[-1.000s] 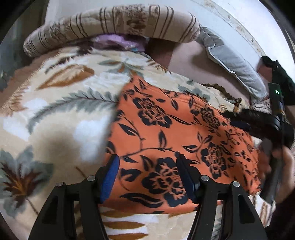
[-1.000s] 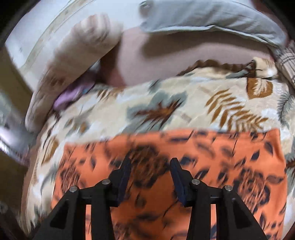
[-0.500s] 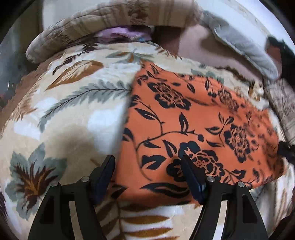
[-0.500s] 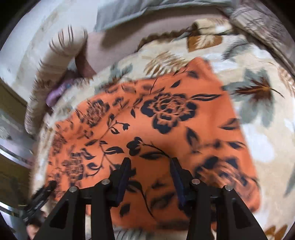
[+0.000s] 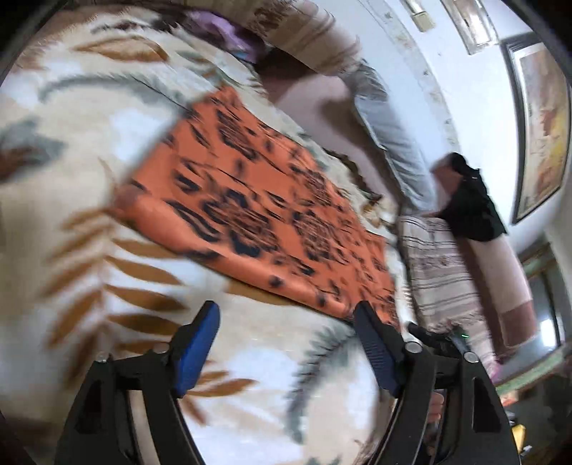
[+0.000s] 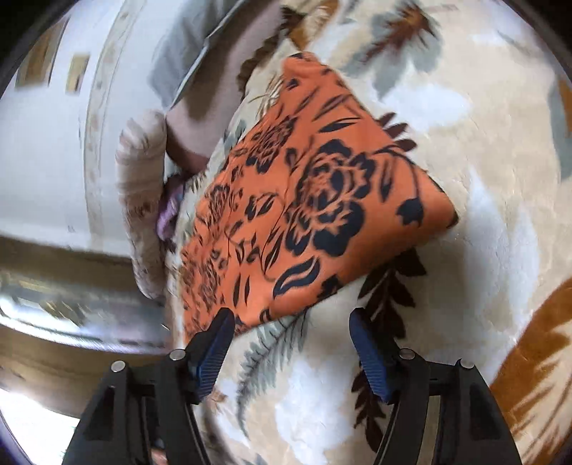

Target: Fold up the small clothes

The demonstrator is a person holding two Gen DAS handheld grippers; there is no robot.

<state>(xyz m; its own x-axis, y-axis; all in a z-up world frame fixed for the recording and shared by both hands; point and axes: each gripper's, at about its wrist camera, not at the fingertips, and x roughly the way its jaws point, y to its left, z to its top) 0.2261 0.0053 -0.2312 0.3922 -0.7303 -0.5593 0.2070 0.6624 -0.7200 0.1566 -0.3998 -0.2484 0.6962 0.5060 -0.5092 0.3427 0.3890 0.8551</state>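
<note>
An orange cloth with black flowers point(image 5: 257, 207) lies flat as a folded rectangle on a cream leaf-print blanket point(image 5: 89, 272). My left gripper point(image 5: 286, 322) is open and empty, just short of the cloth's near edge. In the right wrist view the same cloth point(image 6: 304, 207) lies ahead, and my right gripper point(image 6: 291, 327) is open and empty, its left fingertip point(image 6: 221, 325) at the cloth's near corner. Part of the right gripper shows at the cloth's far end in the left wrist view point(image 5: 436, 339).
Striped bolster pillows point(image 5: 439, 272) and a grey pillow point(image 5: 389, 136) line the bed by the white wall point(image 5: 447, 53). A purple cloth point(image 5: 221, 32) lies at the blanket's far side. A dark garment point(image 5: 468, 204) hangs over a pillow.
Both grippers have pulled back off the cloth and swung aside. The right gripper's jaws have opened wider. The cloth lies where it was.
</note>
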